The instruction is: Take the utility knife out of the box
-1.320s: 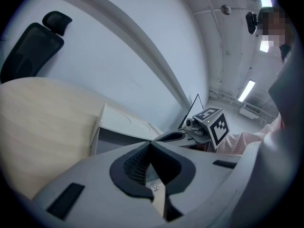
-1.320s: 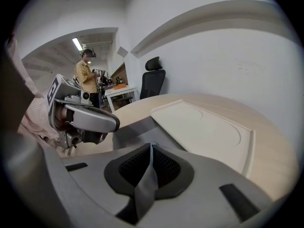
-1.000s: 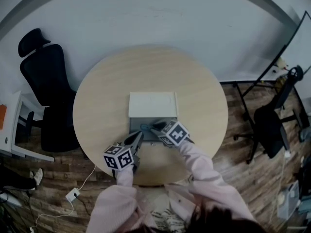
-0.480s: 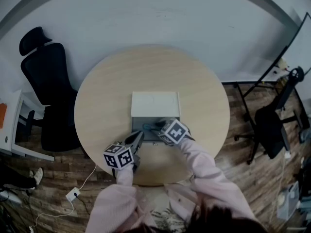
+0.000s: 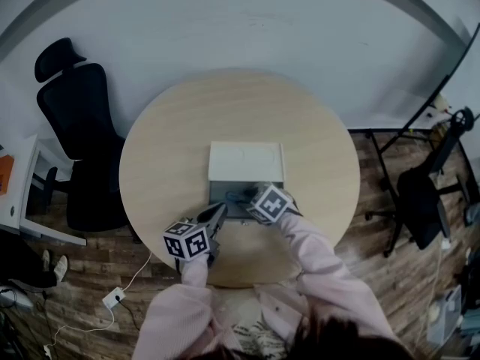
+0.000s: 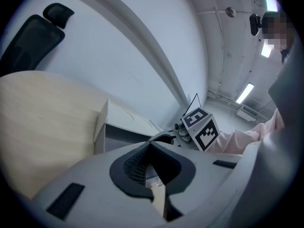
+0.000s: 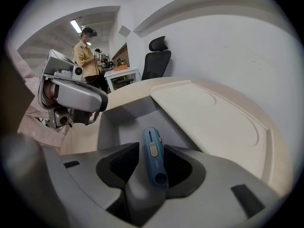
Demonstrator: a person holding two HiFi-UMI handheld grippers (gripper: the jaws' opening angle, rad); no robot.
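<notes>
Apparently the left tool [image 6: 151,145] was closed and empty, at the near left corner of the box [image 5: 246,163]. The right tool [image 7: 153,147] had just been opening its jaws, now wide apart around the blue utility knife [image 7: 152,158], which lay inside the box at the middle of the bench [image 5: 165,156].

Box [image 7: 126,127] on counter [image 5: 165,171], lid [image 5: 246,162] lying behind it. Utility knife [image 7: 153,158] lies in the box. Chair [image 5: 82,141] stands left of counter.

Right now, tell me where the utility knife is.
In the right gripper view the utility knife lies on the floor of the open grey box, between the jaws of the right gripper, which have just been opening.
</notes>
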